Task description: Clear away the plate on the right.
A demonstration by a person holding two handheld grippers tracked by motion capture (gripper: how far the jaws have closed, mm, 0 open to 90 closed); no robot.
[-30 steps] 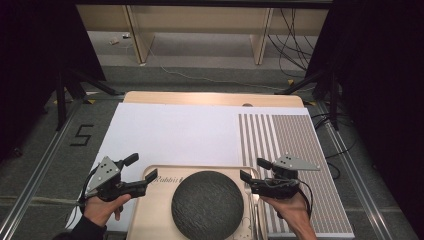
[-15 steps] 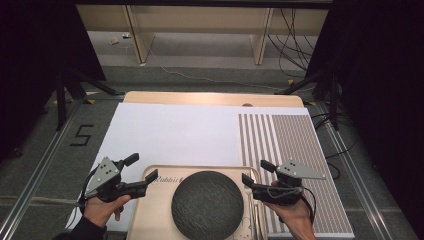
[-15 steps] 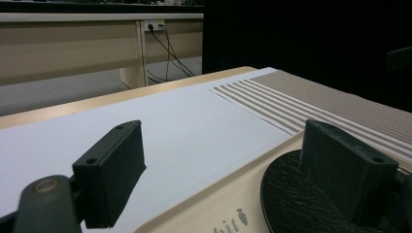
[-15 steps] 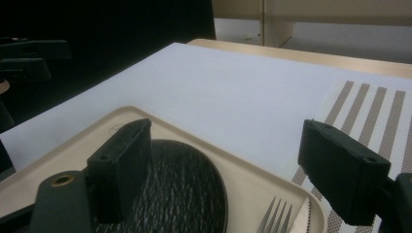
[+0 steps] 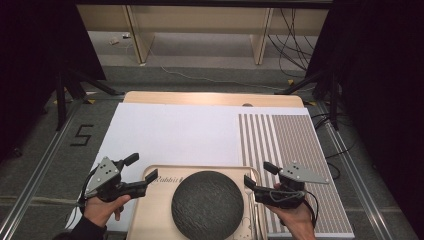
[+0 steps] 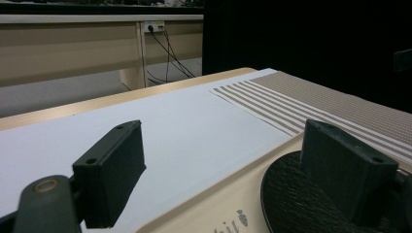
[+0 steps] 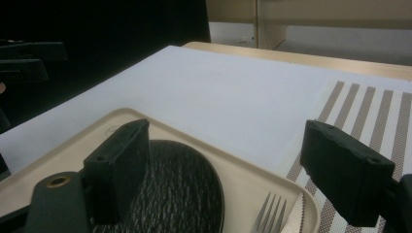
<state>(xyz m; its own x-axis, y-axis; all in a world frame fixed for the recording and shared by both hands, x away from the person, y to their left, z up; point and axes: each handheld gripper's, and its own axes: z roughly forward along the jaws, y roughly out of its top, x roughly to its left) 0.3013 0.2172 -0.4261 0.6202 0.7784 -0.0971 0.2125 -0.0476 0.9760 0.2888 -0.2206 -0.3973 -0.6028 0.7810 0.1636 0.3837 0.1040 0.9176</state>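
Right hand-held gripper (image 5: 259,177) dropped slightly toward 6 o'clock, jaws spread at the beige rectangular tray's (image 5: 150,220) 3 o'clock rim. Left hand-held gripper (image 5: 142,170) unchanged, spread at its 9 o'clock corner. Round dark textured plate (image 5: 207,206) sits centred on tray, cut off at 6 o'clock. White sheet (image 5: 175,132) at 12 o'clock lies open.

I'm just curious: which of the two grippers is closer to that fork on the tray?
Right. The right gripper is open just beside the fork at the tray's right edge; the left gripper is open at the opposite edge, across the dark plate.
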